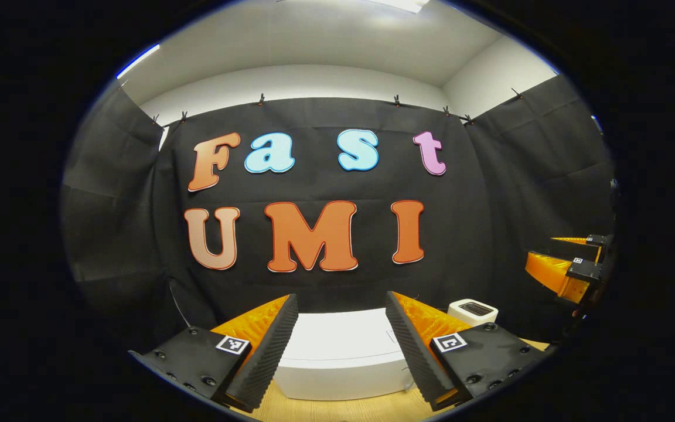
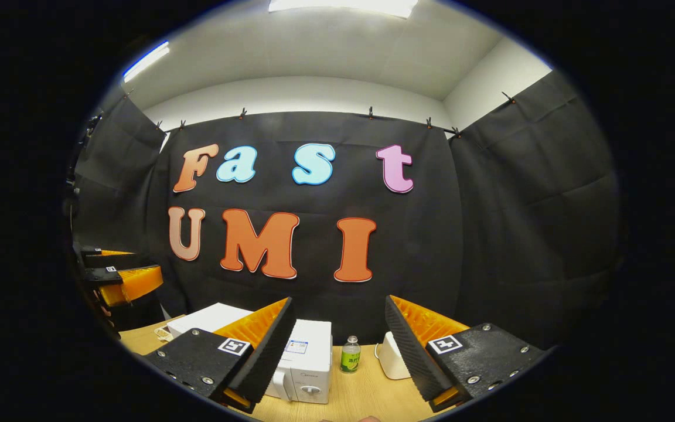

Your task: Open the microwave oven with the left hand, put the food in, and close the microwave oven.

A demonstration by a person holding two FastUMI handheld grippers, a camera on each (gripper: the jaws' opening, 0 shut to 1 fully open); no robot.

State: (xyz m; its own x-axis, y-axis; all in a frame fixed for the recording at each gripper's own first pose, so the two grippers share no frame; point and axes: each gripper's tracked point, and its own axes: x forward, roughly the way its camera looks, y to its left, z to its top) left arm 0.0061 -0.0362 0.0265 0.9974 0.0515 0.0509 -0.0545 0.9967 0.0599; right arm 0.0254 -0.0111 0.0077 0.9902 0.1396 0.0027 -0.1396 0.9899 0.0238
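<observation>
Two grippers hover high above the tabletop point(image 2: 367, 392), both with jaws apart and empty; the microwave oven point(image 2: 305, 366), white, boxy, door shut, sits at six o'clock in the right gripper view, partly behind the right gripper point(image 2: 337, 351); it looks heavy and rigid, and its handle point(image 2: 279, 384) at the door's front edge seems the place for the left gripper point(image 1: 342, 346); a white toaster point(image 1: 473, 312) stands at four o'clock in the left gripper view; a small green bottle point(image 2: 350, 355) stands just beside the oven.
</observation>
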